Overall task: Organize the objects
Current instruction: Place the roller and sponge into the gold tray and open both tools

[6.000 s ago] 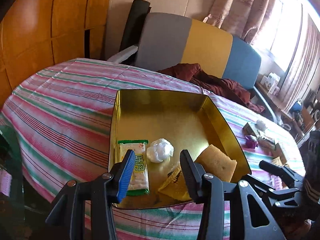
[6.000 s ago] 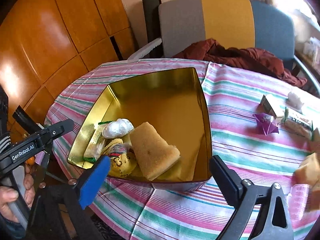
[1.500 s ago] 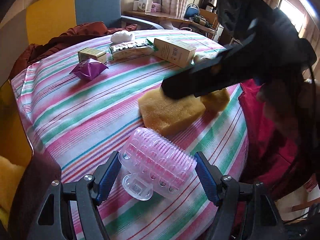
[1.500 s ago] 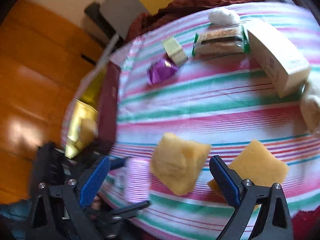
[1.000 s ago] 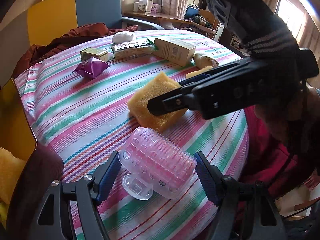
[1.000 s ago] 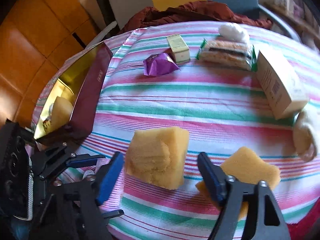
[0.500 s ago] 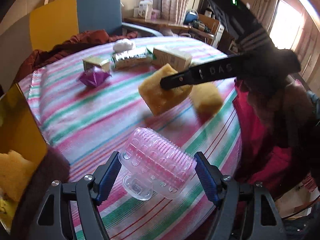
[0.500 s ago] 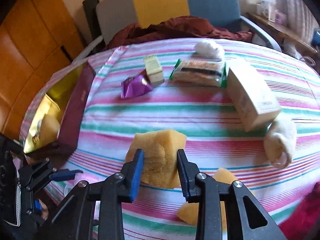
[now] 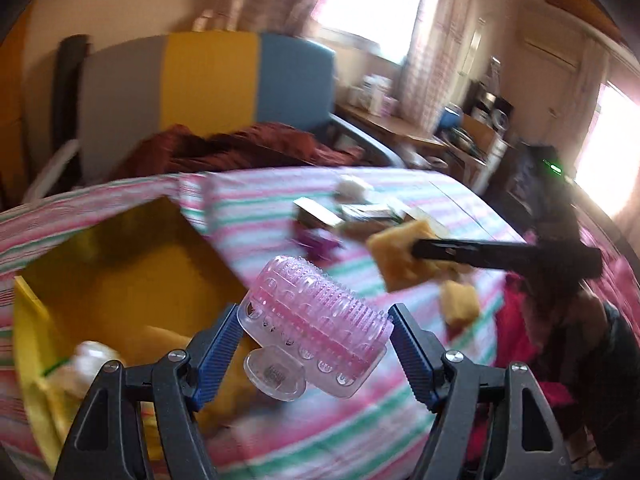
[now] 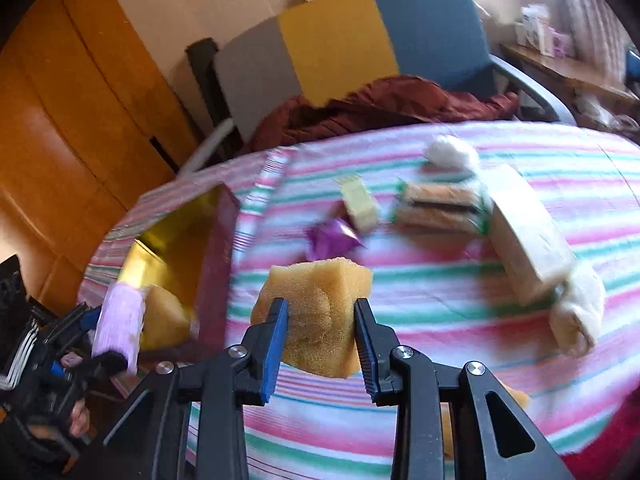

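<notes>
— What does each gripper carry?

— The left gripper (image 9: 312, 344) grips a clear pink plastic roller (image 9: 316, 320), ribbed and studded, with a round clear tab at its lower end; the blue pads press on both its ends, and it hangs above the near edge of the gold tin (image 9: 120, 264). The right gripper (image 10: 320, 340) is clenched on a yellow sponge (image 10: 316, 312), coarse-pored and pinched in at the middle, lifted clear of the striped cloth (image 10: 440, 300).

— How many sponges are there in all?

— Three show for certain: the one held, one more lying on the cloth (image 9: 460, 304) below it in the left view, and one inside the tin (image 10: 164, 316). The rest on the table counts singly: a purple wrapper (image 10: 332, 240), a small pale box (image 10: 360, 200), a green-edged biscuit packet (image 10: 440, 204), a long cream carton (image 10: 524, 236), a white ball (image 10: 452, 152) and a cream roll (image 10: 580, 312) at the carton's end. The tin also holds some wrapped pieces, too blurred to count.

— And the room?

— The table is round under pink, green and white stripes. Behind it stands a chair (image 10: 352, 36) with grey, yellow and blue panels, a dark red garment (image 10: 380, 108) heaped on it. Orange wood panelling (image 10: 80, 120) fills the left wall; bright curtained windows (image 9: 372, 4) and a cluttered desk (image 9: 420, 128) lie to the right.
</notes>
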The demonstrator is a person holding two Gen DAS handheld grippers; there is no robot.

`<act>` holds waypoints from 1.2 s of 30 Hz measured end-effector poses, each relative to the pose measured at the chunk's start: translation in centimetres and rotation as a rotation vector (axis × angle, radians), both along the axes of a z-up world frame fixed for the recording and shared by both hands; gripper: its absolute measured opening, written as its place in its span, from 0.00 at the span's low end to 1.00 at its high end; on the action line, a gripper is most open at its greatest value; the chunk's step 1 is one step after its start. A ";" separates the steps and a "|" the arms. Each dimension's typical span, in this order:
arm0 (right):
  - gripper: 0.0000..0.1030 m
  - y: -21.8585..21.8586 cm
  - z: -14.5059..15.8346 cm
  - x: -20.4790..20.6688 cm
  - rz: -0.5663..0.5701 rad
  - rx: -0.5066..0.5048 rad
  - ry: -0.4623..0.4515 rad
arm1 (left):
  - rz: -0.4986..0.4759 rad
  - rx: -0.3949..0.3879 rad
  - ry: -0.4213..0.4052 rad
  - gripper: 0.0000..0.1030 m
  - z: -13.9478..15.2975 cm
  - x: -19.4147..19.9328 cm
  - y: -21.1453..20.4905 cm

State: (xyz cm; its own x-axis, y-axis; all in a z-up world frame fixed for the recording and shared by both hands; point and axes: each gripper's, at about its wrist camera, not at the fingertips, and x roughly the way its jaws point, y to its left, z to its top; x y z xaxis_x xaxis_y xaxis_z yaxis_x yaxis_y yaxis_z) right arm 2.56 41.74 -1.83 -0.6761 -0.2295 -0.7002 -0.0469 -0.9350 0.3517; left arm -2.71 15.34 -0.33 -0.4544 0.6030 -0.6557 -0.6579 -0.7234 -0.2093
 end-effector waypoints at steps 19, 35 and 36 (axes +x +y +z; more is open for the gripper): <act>0.33 -13.3 1.4 -7.2 0.235 0.004 0.026 | 0.399 -0.158 -0.025 0.74 -2.3 -14.1 -12.5; 0.41 -17.0 -3.9 -10.7 0.247 0.095 -0.098 | 0.626 -0.106 -0.049 0.82 -2.9 -14.1 -18.5; 0.41 -16.9 -4.0 -10.5 0.243 0.097 -0.103 | 0.627 -0.100 -0.047 0.82 -2.7 -13.4 -18.5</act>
State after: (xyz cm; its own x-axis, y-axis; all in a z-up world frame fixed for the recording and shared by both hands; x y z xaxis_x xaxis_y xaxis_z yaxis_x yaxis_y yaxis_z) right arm -7.97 24.79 -5.83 -0.5333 -0.3050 -0.7890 0.1518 -0.9521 0.2654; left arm -16.13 -3.13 -3.00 -0.6707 0.1668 -0.7227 -0.0953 -0.9857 -0.1391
